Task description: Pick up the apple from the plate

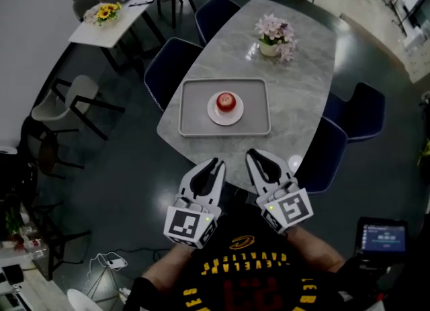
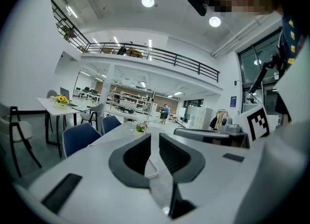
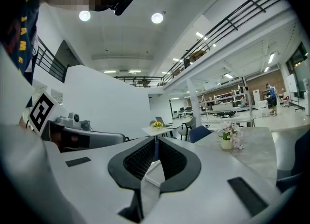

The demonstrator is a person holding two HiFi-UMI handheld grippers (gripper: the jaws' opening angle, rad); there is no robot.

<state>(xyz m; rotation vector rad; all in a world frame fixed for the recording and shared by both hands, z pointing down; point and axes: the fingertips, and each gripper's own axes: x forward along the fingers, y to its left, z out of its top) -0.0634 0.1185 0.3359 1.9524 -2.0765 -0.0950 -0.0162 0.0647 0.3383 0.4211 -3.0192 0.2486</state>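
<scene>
Apple left on its plate, both grippers held back

The apple (image 1: 227,101) is seen on the plate (image 1: 216,116) in the tray (image 1: 190,95) on the counter (image 1: 302,81). The left gripper (image 1: 215,164) and right gripper (image 1: 254,155) are held short of the counter edge, fingers drawn nearly together, nothing gripped.

Head view high, steeply down on the table (image 1: 302,81); gripper views low, level across it (flowerpot (image 1: 269,48) in all three).

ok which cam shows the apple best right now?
Head view: the apple sits in full sight on its plate, in the tray on the table. Neither gripper view shows the apple; each looks low across the table and catches only a tray corner.
</scene>
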